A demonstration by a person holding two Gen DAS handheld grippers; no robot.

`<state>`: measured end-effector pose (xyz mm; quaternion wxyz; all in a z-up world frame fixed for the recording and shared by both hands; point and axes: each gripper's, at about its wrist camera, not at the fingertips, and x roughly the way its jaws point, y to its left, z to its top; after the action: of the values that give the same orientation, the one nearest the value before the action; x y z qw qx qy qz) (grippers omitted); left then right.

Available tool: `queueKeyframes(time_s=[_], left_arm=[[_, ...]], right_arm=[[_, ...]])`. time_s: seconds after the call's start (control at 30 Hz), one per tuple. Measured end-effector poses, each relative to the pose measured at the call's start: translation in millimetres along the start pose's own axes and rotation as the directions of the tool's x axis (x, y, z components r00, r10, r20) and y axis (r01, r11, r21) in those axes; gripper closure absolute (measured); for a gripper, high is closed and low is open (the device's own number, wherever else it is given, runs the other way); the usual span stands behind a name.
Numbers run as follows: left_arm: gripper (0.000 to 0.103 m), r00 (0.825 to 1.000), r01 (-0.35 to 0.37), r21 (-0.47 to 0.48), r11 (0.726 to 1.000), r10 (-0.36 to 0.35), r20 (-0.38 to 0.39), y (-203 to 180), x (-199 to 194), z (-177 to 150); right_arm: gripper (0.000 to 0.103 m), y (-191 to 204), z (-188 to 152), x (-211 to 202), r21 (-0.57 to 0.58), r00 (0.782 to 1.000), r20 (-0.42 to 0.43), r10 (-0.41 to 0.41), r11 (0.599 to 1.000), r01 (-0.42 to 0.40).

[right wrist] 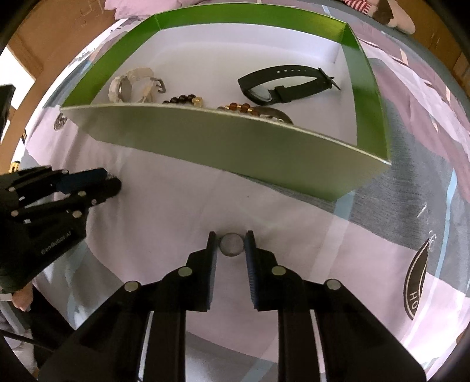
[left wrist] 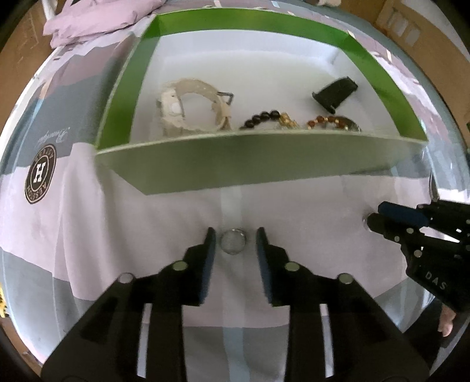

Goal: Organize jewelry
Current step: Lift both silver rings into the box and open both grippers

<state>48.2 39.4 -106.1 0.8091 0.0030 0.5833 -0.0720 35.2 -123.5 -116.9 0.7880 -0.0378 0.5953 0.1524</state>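
Two handheld grippers point steeply down at a bedsheet (left wrist: 88, 235) with grey, lilac and white patches. Left gripper (left wrist: 233, 239) straddles a small silver ring (left wrist: 233, 241) lying on the sheet, clear gaps either side, pads not touching it, so released. Right gripper (right wrist: 231, 244) brackets a second round silver ring (right wrist: 232, 244), jaws much narrower and just beside its edges; cannot tell if the pads actually press, ring sits on the cloth. In the left view the right gripper shows at 3 o'clock, in the right view the left one at 9 o'clock. Green-walled box (left wrist: 117, 117) with white floor sits at 12 o'clock of both rings, near wall just beyond them. Inside: white watch (right wrist: 129, 85) at 10 o'clock, dark bead bracelet (right wrist: 180, 98) next to it, amber bead bracelet (right wrist: 238, 106) near the front wall, black watch (right wrist: 288, 80) at 1 o'clock. Lilac pillow (left wrist: 97, 17) beyond the box at 11 o'clock
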Motion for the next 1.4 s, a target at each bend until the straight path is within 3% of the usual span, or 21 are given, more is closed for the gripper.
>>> queueKeyframes(time_s=[0.1,0.2,0.47,0.53,0.6,0.63,0.7,0.83,1.17,1.3,1.4], left_arm=[[0.057,1.0,0.005,-0.026,1.0,-0.005,0.01,0.1,-6.5,-2.1],[0.057,1.0,-0.005,-0.027,1.0,0.005,0.001,-1.7,-4.0,-3.3],[0.057,0.999,-0.035,0.006,0.999,0.036,-0.008,-12.4,8.2,-4.0],[0.064,0.999,-0.046,0.019,0.999,0.046,0.002,-15.7,9.4,-4.0],[0.082,1.0,-0.032,0.014,0.999,0.031,0.003,-15.4,8.0,-2.1],[0.085,1.0,-0.019,0.013,1.0,0.019,0.0,-15.2,7.4,-2.0],[0.085,1.0,-0.012,0.012,1.0,0.012,-0.001,-14.1,4.8,-3.4],[0.085,1.0,0.001,0.001,1.0,-0.001,0.009,-12.1,-1.0,-3.8],[0.085,0.994,0.011,0.013,1.0,-0.012,0.11,-7.9,-44.5,-4.6],[0.085,0.977,-0.016,0.021,1.0,0.011,0.214,-12.0,-74.8,0.5],[0.085,0.963,-0.032,0.021,0.999,0.026,0.269,-16.8,-91.0,16.9]], right_arm=[[0.082,-15.4,2.5,-1.9,0.037,1.0,0.008,0.01,0.999,-0.01],[0.069,-20.2,2.1,-2.0,0.054,1.0,0.006,0.012,0.998,-0.013],[0.069,-10.8,0.4,10.8,0.011,1.0,-0.008,-0.014,1.0,0.014],[0.069,-7.2,0.7,12.8,-0.009,0.999,-0.004,-0.033,0.999,0.033],[0.069,-4.2,1.8,14.1,-0.017,0.999,0.0,-0.041,0.999,0.041],[0.074,-3.6,2.0,13.4,-0.018,0.999,0.003,-0.042,0.999,0.042],[0.085,-2.5,1.8,13.0,-0.023,0.999,0.004,-0.037,0.999,0.037],[0.085,-3.8,2.7,9.1,-0.015,1.0,0.006,-0.023,1.0,0.023],[0.085,-19.3,7.6,-29.8,0.005,0.997,0.076,0.03,1.0,-0.03],[0.085,-17.4,6.5,-50.1,0.011,0.991,0.121,0.056,0.998,-0.057],[0.085,-16.3,9.3,-72.0,0.012,0.977,0.201,0.069,0.997,-0.073]])
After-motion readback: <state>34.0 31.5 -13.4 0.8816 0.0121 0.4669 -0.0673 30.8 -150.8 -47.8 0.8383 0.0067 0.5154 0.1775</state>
